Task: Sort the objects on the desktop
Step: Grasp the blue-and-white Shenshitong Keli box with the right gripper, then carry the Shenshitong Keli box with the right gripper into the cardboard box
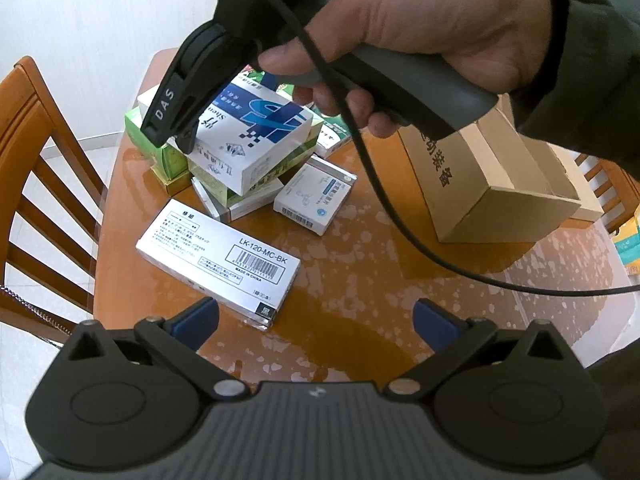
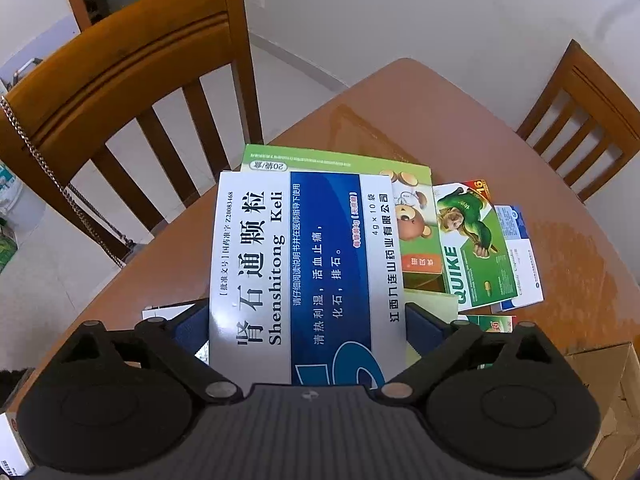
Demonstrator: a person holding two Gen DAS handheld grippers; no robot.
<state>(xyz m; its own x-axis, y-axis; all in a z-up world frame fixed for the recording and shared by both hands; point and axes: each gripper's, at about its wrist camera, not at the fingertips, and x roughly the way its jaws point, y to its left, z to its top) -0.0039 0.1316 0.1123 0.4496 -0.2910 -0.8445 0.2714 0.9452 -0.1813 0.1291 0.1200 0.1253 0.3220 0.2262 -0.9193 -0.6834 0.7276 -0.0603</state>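
Jaws of the right gripper (image 2: pixel 308 330) were clamped on the blue-and-white medicine box (image 2: pixel 298 276), its blue pads (image 2: pixel 424 326) pressing both long sides. That box sat on top of the heap of boxes (image 1: pixel 240 168) toward the far corner of the surface (image 1: pixel 360 288). The left gripper (image 1: pixel 316 320) hung above the near edge, jaws spread wide and holding nothing. Beside the heap lay a silver LK-120 box (image 1: pixel 218 258), flat; a brown carton (image 1: pixel 492 184) stood open near the right edge.
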